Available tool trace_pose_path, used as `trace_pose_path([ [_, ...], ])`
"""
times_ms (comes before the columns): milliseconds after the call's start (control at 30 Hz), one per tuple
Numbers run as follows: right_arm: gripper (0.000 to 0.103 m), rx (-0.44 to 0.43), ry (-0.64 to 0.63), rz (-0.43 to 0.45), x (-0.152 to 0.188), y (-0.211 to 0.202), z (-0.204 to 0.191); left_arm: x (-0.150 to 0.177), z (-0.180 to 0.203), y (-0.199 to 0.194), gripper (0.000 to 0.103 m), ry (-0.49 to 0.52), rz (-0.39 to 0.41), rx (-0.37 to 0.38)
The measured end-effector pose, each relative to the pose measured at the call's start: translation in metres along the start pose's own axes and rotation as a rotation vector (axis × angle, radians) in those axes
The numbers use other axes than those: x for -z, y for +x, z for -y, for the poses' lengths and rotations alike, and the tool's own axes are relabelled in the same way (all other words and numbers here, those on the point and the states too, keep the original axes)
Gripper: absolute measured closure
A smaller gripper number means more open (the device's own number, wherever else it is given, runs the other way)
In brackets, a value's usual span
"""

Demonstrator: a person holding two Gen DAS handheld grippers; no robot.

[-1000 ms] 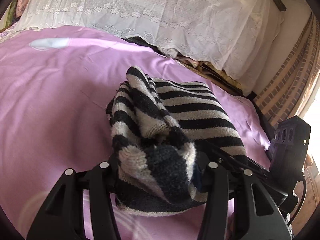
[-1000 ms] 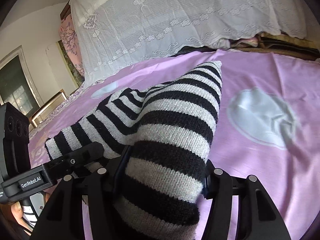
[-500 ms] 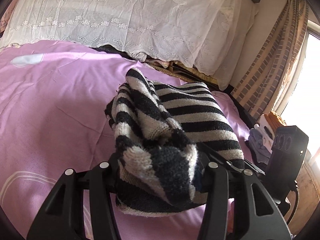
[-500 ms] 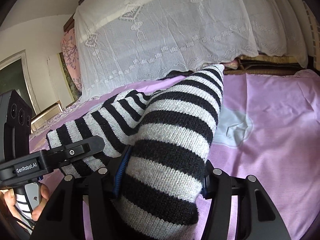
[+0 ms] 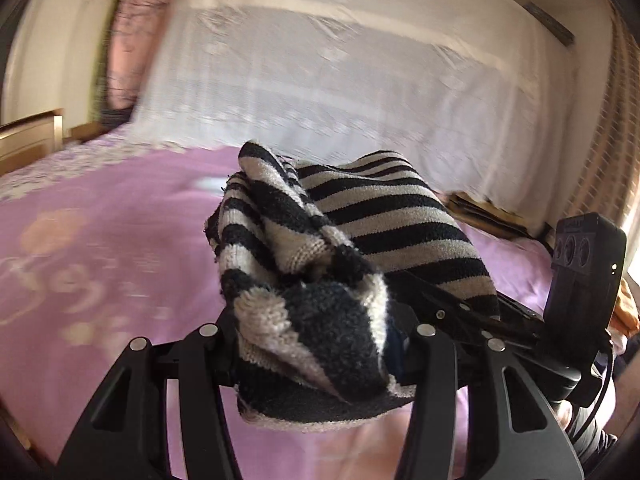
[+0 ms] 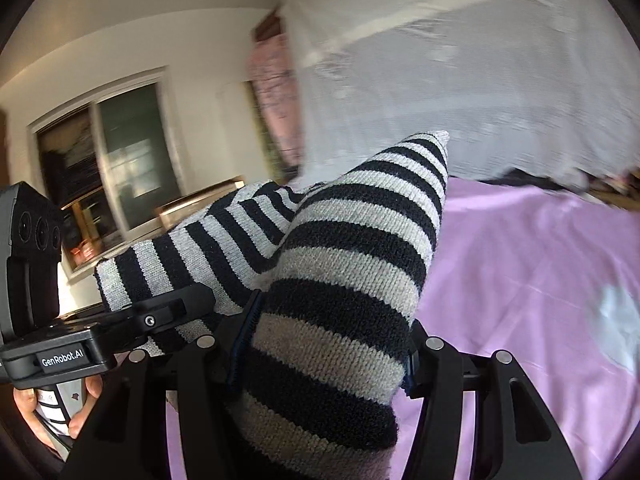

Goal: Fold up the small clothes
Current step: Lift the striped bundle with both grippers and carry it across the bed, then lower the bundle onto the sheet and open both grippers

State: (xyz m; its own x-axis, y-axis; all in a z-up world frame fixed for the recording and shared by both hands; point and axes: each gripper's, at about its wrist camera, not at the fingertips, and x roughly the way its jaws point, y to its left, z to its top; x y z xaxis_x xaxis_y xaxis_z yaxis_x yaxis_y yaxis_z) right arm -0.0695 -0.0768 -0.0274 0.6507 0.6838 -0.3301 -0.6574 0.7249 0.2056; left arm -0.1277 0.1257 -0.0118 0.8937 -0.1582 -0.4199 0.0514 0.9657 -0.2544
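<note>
**Both grippers pinching striped knit above pink bed**

Nearest in the left wrist view: left gripper (image 5: 316, 344) is clamping a bunched wad of the black-and-grey striped garment (image 5: 320, 264), jaws closed onto the fabric, knit bulging out between and below the fingers (image 5: 200, 364). Fabric is hanging free under the jaws, not touching the bed there.

Right wrist view, same story: right gripper (image 6: 320, 356) is gripping a thick fold of the striped garment (image 6: 352, 264), jaws pressing in on both sides, blue pad edge showing on the left finger. The knit is rising to a point past the fingertips and stretching left toward the other tool.

Garment is spanning between the two grippers, held up off the pink bedsheet (image 5: 100, 264), slightly slack in the middle. Each view is catching the opposite gripper's body beside it: the right one at the right edge of the left view (image 5: 580, 280), the left one at the left edge of the right view (image 6: 64, 344), labelled GenRobot.AI, with the person's hand (image 6: 48, 412) wrapping its handle.

Further back: pink bedsheet with pale printed shapes, blurry. Behind it a white lace cover (image 5: 360, 92) is draping over a stack. Far left in the right view, a window (image 6: 108, 160). Background is motion-blurred in both views.
</note>
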Motion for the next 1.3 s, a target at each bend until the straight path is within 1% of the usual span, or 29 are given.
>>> trace_pose_path([
  [33, 0.046, -0.041, -0.03, -0.004, -0.005, 0.013, -0.018, -0.002, -0.02, -0.015, 0.054, -0.022, 0.02, -0.044],
  [100, 0.046, -0.115, -0.073, -0.018, -0.013, 0.039, -0.051, -0.003, -0.048, -0.033, 0.054, -0.053, 0.048, -0.107],
  [200, 0.046, -0.198, -0.12, -0.043, -0.019, 0.073, -0.096, -0.002, -0.098, -0.059, 0.054, -0.123, 0.098, -0.199],
  [367, 0.046, -0.271, -0.183, -0.087, -0.02, 0.132, -0.151, 0.004, -0.164, -0.07, 0.054, -0.225, 0.129, -0.292],
  [400, 0.046, -0.285, -0.186, -0.098, -0.019, 0.147, -0.157, 0.007, -0.179, -0.068, 0.054, -0.249, 0.133, -0.308],
  [500, 0.046, -0.316, -0.183, -0.138, -0.01, 0.185, -0.174, 0.017, -0.21, -0.06, 0.054, -0.303, 0.13, -0.338],
  [600, 0.046, -0.332, -0.167, -0.211, 0.005, 0.226, -0.182, 0.029, -0.234, -0.044, 0.054, -0.352, 0.096, -0.368],
  [667, 0.045, -0.335, -0.146, -0.303, 0.025, 0.254, -0.18, 0.046, -0.254, -0.03, 0.054, -0.414, 0.04, -0.378],
  [700, 0.039, -0.331, -0.12, -0.361, 0.032, 0.265, -0.175, 0.054, -0.261, -0.025, 0.052, -0.441, 0.024, -0.383],
  [733, 0.037, -0.349, -0.039, -0.414, 0.033, 0.276, -0.165, 0.061, -0.266, -0.022, 0.049, -0.452, 0.026, -0.372],
  [767, 0.036, -0.384, 0.028, -0.444, 0.034, 0.281, -0.154, 0.064, -0.266, -0.022, 0.046, -0.45, 0.032, -0.365],
  [800, 0.035, -0.409, 0.065, -0.472, 0.036, 0.285, -0.15, 0.064, -0.264, -0.021, 0.044, -0.441, 0.03, -0.372],
  [833, 0.032, -0.415, 0.091, -0.482, 0.038, 0.286, -0.145, 0.063, -0.262, -0.02, 0.04, -0.425, 0.021, -0.385],
  [867, 0.031, -0.412, 0.107, -0.483, 0.039, 0.285, -0.142, 0.062, -0.261, -0.02, 0.036, -0.421, 0.018, -0.398],
  [900, 0.031, -0.413, 0.111, -0.474, 0.038, 0.282, -0.142, 0.062, -0.262, -0.021, 0.035, -0.43, 0.016, -0.406],
  [933, 0.031, -0.406, 0.108, -0.453, 0.04, 0.276, -0.142, 0.061, -0.264, -0.024, 0.034, -0.449, 0.015, -0.399],
  [1000, 0.031, -0.376, 0.091, -0.374, 0.036, 0.254, -0.137, 0.064, -0.267, -0.035, 0.033, -0.475, 0.019, -0.389],
  [1033, 0.031, -0.361, 0.085, -0.337, 0.037, 0.244, -0.134, 0.064, -0.267, -0.046, 0.033, -0.483, 0.036, -0.398],
  [1100, 0.031, -0.308, 0.069, -0.268, 0.036, 0.222, -0.126, 0.058, -0.264, -0.062, 0.031, -0.466, 0.067, -0.435],
  [1133, 0.031, -0.29, 0.061, -0.255, 0.037, 0.217, -0.124, 0.055, -0.261, -0.071, 0.028, -0.444, 0.078, -0.458],
  [1167, 0.031, -0.26, 0.046, -0.257, 0.038, 0.213, -0.125, 0.052, -0.258, -0.075, 0.024, -0.429, 0.075, -0.474],
  [1200, 0.03, -0.233, 0.024, -0.291, 0.041, 0.215, -0.127, 0.05, -0.258, -0.075, 0.023, -0.415, 0.054, -0.495],
  [1233, 0.024, -0.213, 0.001, -0.338, 0.039, 0.223, -0.129, 0.049, -0.258, -0.071, 0.021, -0.409, 0.029, -0.508],
  [1267, 0.022, -0.195, -0.024, -0.397, 0.038, 0.232, -0.133, 0.051, -0.259, -0.063, 0.02, -0.406, -0.006, -0.522],
  [1300, 0.02, -0.193, -0.033, -0.436, 0.041, 0.237, -0.134, 0.054, -0.262, -0.054, 0.02, -0.41, -0.044, -0.527],
])
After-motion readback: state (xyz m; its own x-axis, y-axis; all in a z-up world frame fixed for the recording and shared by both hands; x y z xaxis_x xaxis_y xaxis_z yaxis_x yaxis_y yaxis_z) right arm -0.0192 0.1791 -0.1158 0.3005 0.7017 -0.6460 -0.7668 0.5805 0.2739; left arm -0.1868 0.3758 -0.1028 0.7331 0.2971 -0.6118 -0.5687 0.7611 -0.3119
